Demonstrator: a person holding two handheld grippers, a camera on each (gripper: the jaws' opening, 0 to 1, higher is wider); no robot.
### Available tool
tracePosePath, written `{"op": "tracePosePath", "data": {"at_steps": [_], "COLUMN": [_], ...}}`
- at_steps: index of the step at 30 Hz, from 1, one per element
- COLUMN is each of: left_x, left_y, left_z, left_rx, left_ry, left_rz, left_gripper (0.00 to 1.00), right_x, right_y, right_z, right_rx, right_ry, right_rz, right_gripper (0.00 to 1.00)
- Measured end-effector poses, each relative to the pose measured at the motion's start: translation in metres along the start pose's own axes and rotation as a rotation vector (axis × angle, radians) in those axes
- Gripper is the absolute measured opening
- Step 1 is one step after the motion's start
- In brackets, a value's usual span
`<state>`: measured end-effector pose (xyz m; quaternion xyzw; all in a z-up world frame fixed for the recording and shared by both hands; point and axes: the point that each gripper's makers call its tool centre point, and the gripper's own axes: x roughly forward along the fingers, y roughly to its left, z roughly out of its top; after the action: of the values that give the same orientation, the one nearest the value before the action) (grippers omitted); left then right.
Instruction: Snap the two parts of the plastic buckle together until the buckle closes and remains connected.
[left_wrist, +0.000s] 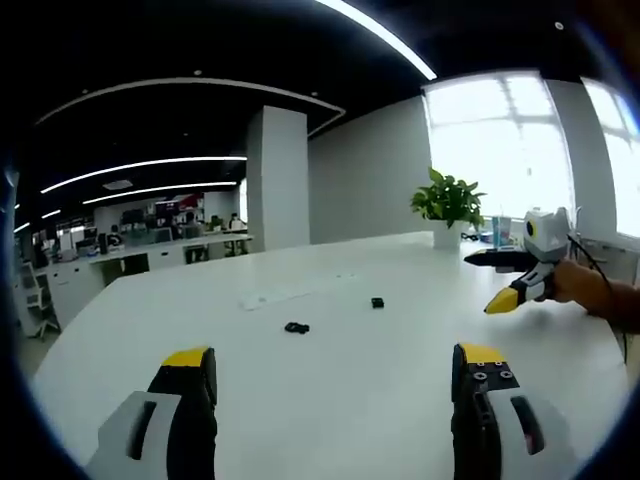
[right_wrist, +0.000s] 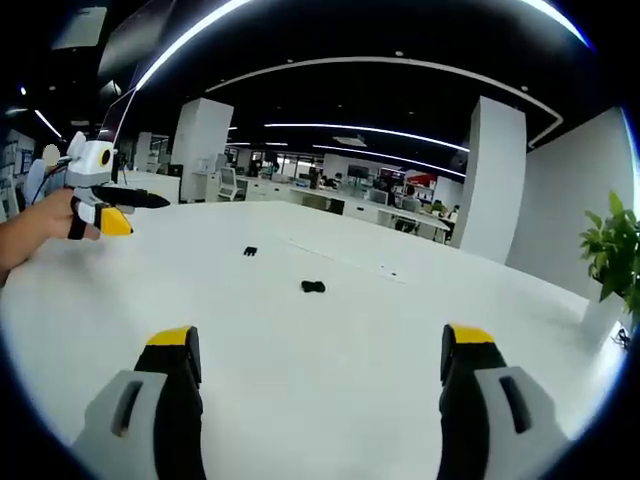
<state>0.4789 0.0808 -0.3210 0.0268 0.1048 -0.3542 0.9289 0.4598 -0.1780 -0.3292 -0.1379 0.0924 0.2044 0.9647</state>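
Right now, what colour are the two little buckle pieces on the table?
Both buckle pieces are black, clearest in the left gripper view on the white table.

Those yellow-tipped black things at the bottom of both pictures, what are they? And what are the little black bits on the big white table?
They are tongs that a person holds, one in each hand. A small camera rides on each, so each picture looks out along its own pair. The left tongs and the right tongs are both open and hold nothing. In the left gripper view you can also see the other tongs in the person's hand at the right. On the white table lie two small black pieces, a buckle part and another buckle part, apart from each other. They are meant to be snapped together. A potted plant stands at the far edge.
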Motion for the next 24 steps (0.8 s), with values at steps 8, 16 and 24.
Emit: {"op": "tracePosePath", "data": {"at_steps": [8,16,24], "left_x": [0.0018,0.0012,-0.0006], "left_y": [-0.0031,-0.006,-0.0036], "left_z": [-0.0003,0.0002,-0.0009], "left_rx": [0.003,0.004,-0.005], "left_ry": [0.002,0.001,0.004], "left_rz": [-0.013,-0.026,-0.015], "left_gripper": [1.0,1.0,1.0], "right_x": [0.0016,0.0006,-0.0005], "right_y": [-0.0011,-0.0014,-0.0014], "right_z": [-0.0004,0.0008,0.0017], "right_rx": [-0.002,-0.002,-0.001], "right_ry": [0.001,-0.003,-0.005], "right_rz": [-0.003,-0.005,-0.007], "right_gripper": [1.0,1.0,1.0]}}
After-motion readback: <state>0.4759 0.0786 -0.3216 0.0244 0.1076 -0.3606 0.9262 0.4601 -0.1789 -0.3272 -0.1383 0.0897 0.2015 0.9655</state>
